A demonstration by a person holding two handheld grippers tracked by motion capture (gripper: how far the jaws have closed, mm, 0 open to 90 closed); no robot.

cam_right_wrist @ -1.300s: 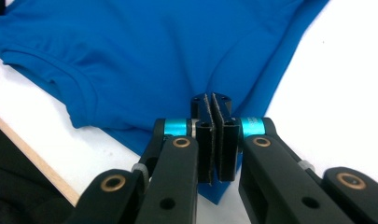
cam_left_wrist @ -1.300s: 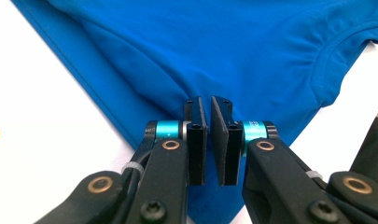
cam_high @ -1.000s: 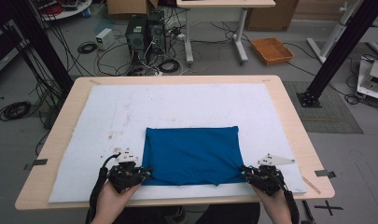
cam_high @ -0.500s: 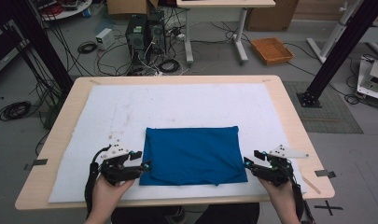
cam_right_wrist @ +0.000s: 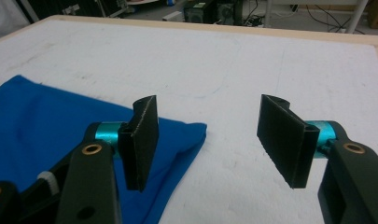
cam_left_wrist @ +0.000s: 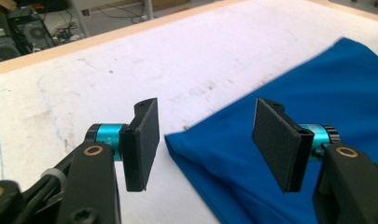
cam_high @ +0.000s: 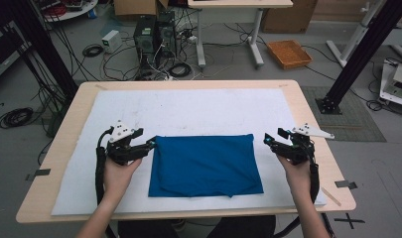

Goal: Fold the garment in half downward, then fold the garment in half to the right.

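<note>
Both hands have drawn away from the near corners of the blue cloth [cam_high: 205, 165] since a second ago and moved up along its sides, and the jaws of both grippers have just been opening, with nothing between them. Nearest the camera, the person's forearms rise from the bottom edge, each hand wrapped round its tool. At left, the left gripper [cam_high: 150, 144] points inward at the cloth's far left corner, jaws wide and just short of the fabric; at right, the right gripper [cam_high: 269, 139] hovers beside the far right corner, jaws equally wide and empty. Between them the cloth lies released on the white mat [cam_high: 188, 111], folded to a flat rectangle at the near middle of the worktop [cam_high: 307, 106]. That fold looks complete; another fold may remain.
</note>
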